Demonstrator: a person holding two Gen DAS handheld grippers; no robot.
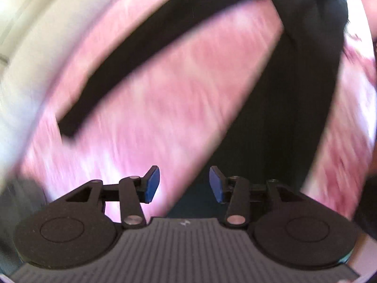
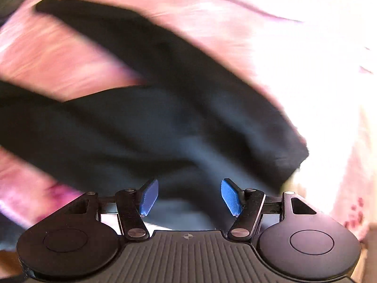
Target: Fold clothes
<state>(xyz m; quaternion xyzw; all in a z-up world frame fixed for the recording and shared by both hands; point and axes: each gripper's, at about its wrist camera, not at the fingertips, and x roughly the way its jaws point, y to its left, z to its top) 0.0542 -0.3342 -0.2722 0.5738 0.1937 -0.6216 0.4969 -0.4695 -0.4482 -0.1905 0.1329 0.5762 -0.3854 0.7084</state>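
The black garment (image 2: 146, 122) lies spread on the pink bedcover (image 1: 179, 99), below both grippers. The left gripper (image 1: 184, 184) and right gripper (image 2: 189, 197) hang parted, jaws empty.

My left gripper (image 1: 184, 184) points steeply down, its blue pads (image 1: 152, 184) apart with nothing pinched between them; my right gripper (image 2: 189, 197) also tilts down, its blue pads (image 2: 149, 197) spread wider and holding nothing

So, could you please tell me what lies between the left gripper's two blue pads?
Nothing: the left gripper is open, its pads bare, with the black garment below, per the left wrist view.
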